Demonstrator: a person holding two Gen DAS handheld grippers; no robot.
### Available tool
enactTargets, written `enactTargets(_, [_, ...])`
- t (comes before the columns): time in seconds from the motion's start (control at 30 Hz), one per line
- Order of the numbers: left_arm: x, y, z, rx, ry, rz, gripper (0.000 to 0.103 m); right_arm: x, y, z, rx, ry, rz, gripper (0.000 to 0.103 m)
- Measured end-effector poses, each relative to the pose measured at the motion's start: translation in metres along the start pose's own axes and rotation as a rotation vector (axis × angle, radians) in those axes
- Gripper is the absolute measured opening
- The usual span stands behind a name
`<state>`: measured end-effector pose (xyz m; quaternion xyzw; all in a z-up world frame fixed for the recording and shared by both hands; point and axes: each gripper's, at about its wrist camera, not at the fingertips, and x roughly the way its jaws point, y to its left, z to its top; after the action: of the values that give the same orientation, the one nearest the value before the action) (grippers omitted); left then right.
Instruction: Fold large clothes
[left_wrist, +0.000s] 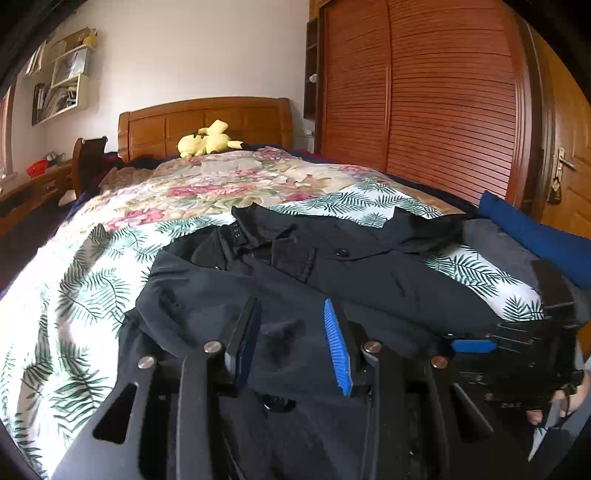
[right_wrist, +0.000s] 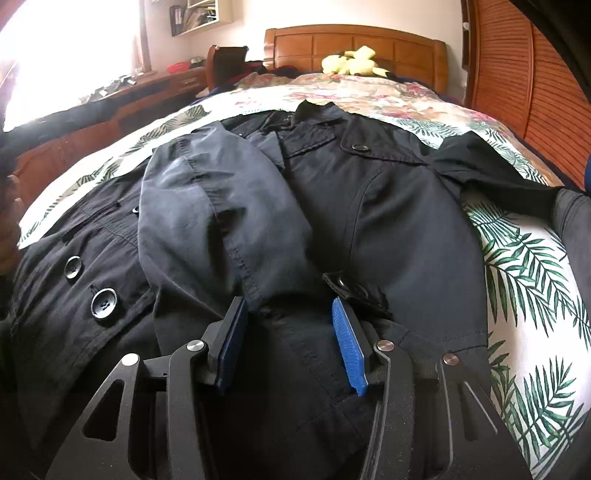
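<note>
While the black coat (right_wrist: 388, 206) lies on the bed (right_wrist: 535, 277) | left gripper (left_wrist: 291, 332) fingers apart | right gripper (right_wrist: 290, 328) fingers apart, over a sleeve (right_wrist: 221, 214)

You are looking at 1 black coat (right_wrist: 388, 206) lying front-up along the leaf-print bedspread (right_wrist: 532, 266), collar (right_wrist: 314, 110) pointing toward the headboard. Its left sleeve (right_wrist: 218, 206) is lying folded across the chest, looking greyer in the window light. The right sleeve (right_wrist: 491, 166) is stretching out sideways. 2 large buttons (right_wrist: 104, 302) are showing near the hem.
</note>
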<state>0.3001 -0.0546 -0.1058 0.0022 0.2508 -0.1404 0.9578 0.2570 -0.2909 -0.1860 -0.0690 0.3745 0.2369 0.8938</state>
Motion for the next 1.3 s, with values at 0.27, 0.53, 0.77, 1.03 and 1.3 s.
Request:
enactTargets(0.27, [0.02, 0.0, -0.019, 0.05, 0.021, 0.018, 0.035, 0.0, 0.0, 0.0, -0.004, -0.002, -0.004, 0.048])
enactTargets(0.53, [0.024, 0.001, -0.026, 0.047, 0.028, 0.021, 0.035, 0.0, 0.0, 0.002, -0.005, 0.0, -0.005, 0.048])
enactTargets(0.77, [0.024, 0.003, -0.03, 0.041, 0.024, 0.024, 0.035, -0.024, -0.009, 0.012, 0.019, -0.035, 0.017, 0.048])
enactTargets(1.03, [0.026, 0.004, -0.031, 0.035, 0.029, 0.022, 0.035, -0.059, -0.053, 0.055, 0.056, -0.116, -0.074, 0.06])
enactTargets(1.3, [0.027, 0.004, -0.03, 0.032, 0.034, 0.02, 0.035, -0.02, -0.133, 0.092, 0.175, -0.1, -0.21, 0.067])
